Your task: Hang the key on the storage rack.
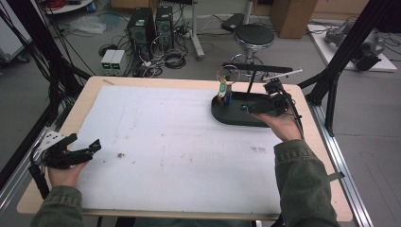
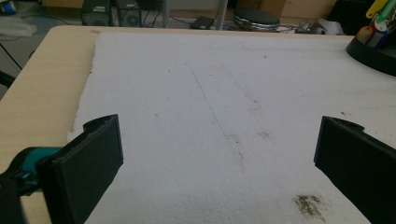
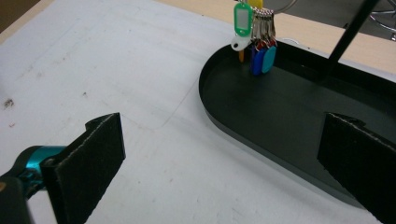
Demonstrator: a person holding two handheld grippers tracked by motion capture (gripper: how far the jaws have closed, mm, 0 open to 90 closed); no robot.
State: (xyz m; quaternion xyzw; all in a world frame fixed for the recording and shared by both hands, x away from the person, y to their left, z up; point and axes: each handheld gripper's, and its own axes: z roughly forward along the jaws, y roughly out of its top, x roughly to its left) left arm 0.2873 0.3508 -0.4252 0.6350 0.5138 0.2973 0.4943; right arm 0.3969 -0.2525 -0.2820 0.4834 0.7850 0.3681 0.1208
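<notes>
A black oval tray point(image 1: 230, 117) lies at the back right of the white mat point(image 1: 179, 142). A bunch of coloured key tags point(image 1: 223, 89) hangs on a ring above its left end, under a black stand point(image 1: 252, 80). My right gripper point(image 1: 246, 108) hovers over the tray, open and empty; in the right gripper view the tags point(image 3: 254, 42) hang ahead of the gripper point(image 3: 219, 135), above the tray point(image 3: 280, 121). My left gripper point(image 1: 85, 142) rests open at the mat's left edge, with bare mat between its jaws point(image 2: 219, 135). The tags point(image 2: 373, 23) and tray point(image 2: 373, 56) show far right there.
A dark stain point(image 1: 121, 155) marks the mat near the left gripper. Beyond the table stand a stool point(image 1: 254, 35), computer towers point(image 1: 149, 23) and cables on the floor. Black frame posts point(image 1: 333, 75) rise at both sides of the table.
</notes>
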